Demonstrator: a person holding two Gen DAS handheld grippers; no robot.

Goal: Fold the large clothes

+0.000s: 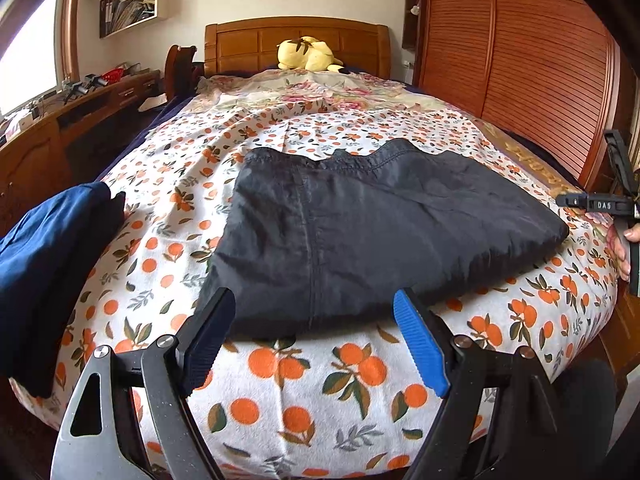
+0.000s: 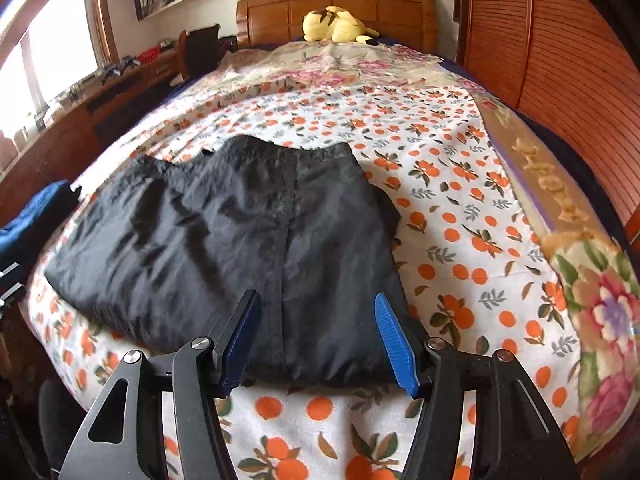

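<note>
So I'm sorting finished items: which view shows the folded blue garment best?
The left wrist view: the blue garment fills its left side, lying at the bed's left edge beside the black garment. The right wrist view catches only a small blue sliver at its left margin.

You see a yellow plush toy (image 1: 308, 54) at twelve o'clock against the wooden headboard (image 1: 296, 42), a slatted wardrobe (image 1: 540, 60) at two, a cluttered desk (image 1: 80, 100) at ten.

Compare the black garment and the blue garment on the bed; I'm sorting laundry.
The black garment lies mid-bed on the orange-print sheet; the blue garment sits at the bed's left edge. The black one looks crinkly with a stitched seam; the blue looks smoother. Both appear folded.
</note>
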